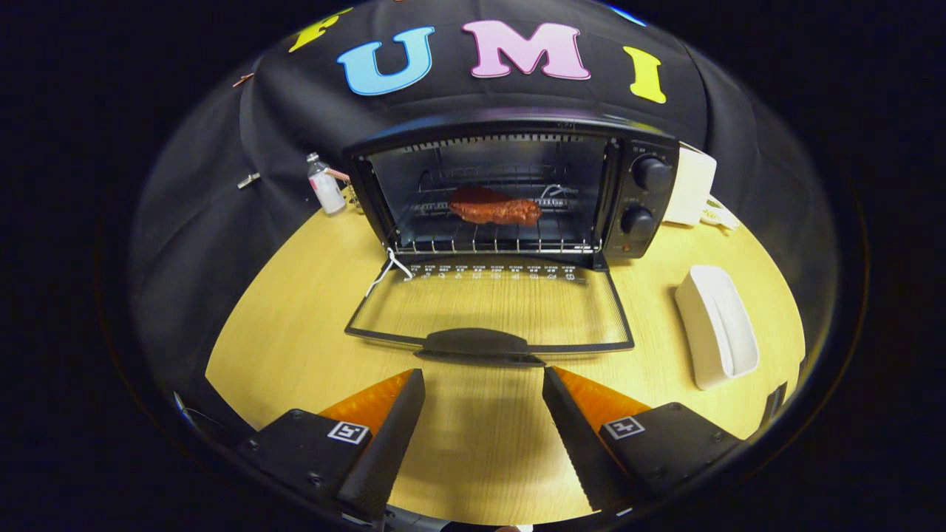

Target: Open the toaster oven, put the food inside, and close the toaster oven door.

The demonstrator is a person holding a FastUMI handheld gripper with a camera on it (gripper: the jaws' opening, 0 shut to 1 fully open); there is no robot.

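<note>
— So, where is the food seen?

— The reddish-brown piece of meat [494, 207] is seen lying on the wire rack [488, 240] inside the black toaster oven [517, 188], roughly in the middle of the cavity.

— And how is the oven door found?

— The glass door [489, 307] is folded fully down and laid flat over the wooden table [295, 340], with its dark handle [477, 345] turned toward the gripper. A thin white cord [386, 272] is seen at the door's hinge corner.

— What is held by the gripper?

— Nothing is held. The gripper [484, 384] is spread wide, its fingers [392, 436] kept apart above bare tabletop. The door handle is placed just ahead of the fingertips, close to them, but contact cannot be made out.

— What else is set on the table?

— A white oblong dish [718, 325] is placed beside the door, on the side of the two control knobs [650, 174]. A small bottle with a white cap [325, 186] is stood upright at the oven's other side, by the booth wall. A white boxy object [691, 186] is partly hidden behind the oven's knob side; what it is cannot be told.
</note>
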